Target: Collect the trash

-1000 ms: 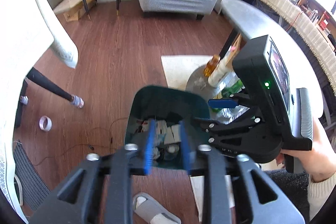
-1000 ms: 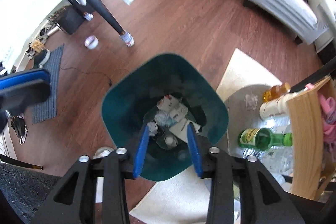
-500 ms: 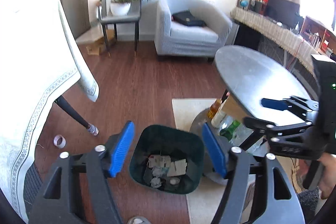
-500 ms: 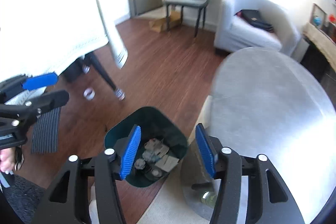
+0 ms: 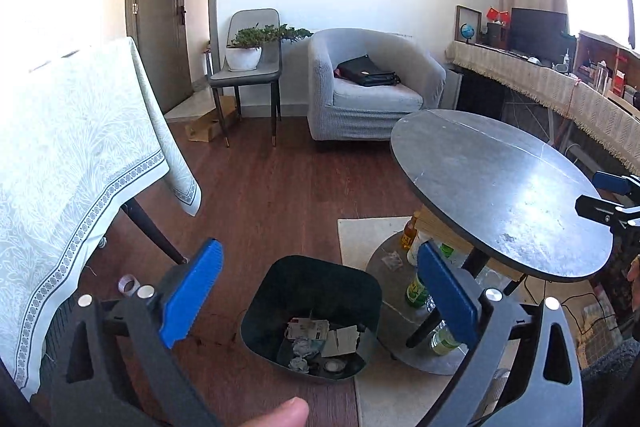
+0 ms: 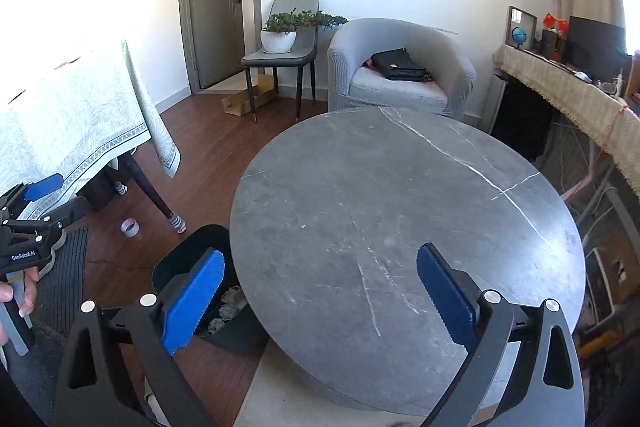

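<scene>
A dark green trash bin (image 5: pixel 360 291) stands on the wood floor and holds crumpled paper and wrappers (image 5: pixel 316 341). My left gripper (image 5: pixel 318 251) hovers above and in front of it, its jaws opening wide with nothing between them. My right gripper (image 6: pixel 320 253) hangs over the round grey table (image 6: pixel 400 207); its jaws are opening wide too and hold nothing. In the right wrist view the bin (image 6: pixel 188 259) sits low left, partly hidden under the table's edge. Each gripper shows at the rim of the other's view: right gripper (image 5: pixel 612 199), left gripper (image 6: pixel 36 203).
Several bottles (image 5: pixel 416 287) stand on the round table's lower shelf, which rests on a pale rug (image 5: pixel 360 235). A cloth-covered table (image 5: pixel 80 167) fills the left. A tape roll (image 5: pixel 127 283) lies by its leg. A grey armchair (image 5: pixel 372 99) and a chair with a plant (image 5: pixel 248 59) stand behind.
Both grippers rose and tilted up away from the bin, and their jaws spread wide. The right gripper swung from above the bin to over the round table.
</scene>
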Demonstrator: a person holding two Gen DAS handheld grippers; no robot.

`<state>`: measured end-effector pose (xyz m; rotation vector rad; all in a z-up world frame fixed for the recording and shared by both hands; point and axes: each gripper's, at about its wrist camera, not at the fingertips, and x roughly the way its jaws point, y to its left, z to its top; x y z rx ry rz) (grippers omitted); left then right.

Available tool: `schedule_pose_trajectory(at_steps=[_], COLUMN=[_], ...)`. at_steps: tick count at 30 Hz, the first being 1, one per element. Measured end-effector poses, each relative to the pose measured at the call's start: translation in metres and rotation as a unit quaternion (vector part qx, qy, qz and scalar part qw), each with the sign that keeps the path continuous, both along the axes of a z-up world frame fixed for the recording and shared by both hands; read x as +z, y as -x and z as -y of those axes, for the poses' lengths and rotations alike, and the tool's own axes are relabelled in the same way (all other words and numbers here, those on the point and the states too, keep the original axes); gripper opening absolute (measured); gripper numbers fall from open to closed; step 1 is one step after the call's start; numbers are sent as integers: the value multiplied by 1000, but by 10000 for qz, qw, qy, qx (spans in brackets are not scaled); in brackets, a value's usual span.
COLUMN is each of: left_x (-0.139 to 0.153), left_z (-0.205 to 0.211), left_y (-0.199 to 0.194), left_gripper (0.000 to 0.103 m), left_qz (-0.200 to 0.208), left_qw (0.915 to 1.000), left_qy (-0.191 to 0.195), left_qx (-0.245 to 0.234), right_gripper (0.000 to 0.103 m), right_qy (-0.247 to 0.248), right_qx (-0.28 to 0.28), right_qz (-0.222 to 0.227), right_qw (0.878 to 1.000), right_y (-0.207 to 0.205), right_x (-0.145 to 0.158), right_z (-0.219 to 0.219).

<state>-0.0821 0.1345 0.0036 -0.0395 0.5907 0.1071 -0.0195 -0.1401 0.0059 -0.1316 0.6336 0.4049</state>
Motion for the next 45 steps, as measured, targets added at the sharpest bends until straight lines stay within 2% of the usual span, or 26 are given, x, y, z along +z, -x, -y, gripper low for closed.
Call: schedule_pose_trajectory(at_steps=[5,13,16,18,23,29,45], left_x=[-11,-16,-18,-21,-18,-18,-18], left_z=[9,10,7,8,10,10,11], left_y=[0,-3,-7,-9,-7,-5,-5], left_gripper=[99,99,99,100,99,99,99], left_qz=[-35,-35,-95,-176,-132,-96,-74], left_qw=[9999,9995,9991,9988,9989,9995,9995], left_qy=[-123,-135,-37,-112,-91,0,-47], left_qx=[58,269,411,445,432,312,308], right_gripper=[99,99,99,99,99,99,99], right_qy=[-300,-282,-291,-379,-338,-298,-269], right_qx=[-3,-5,-23,-1,-36,-91,-56], right_qz=[-92,-143,-273,-190,-72,-183,-193], right_qw=[9995,9995,9992,9991,9994,9993,9994], right_y=[-3,-4,-10,-10,-5,-9,-9], right_x=[-3,-13,-18,-18,-19,-22,-23], right_z=[31,49,49,50,52,52,50])
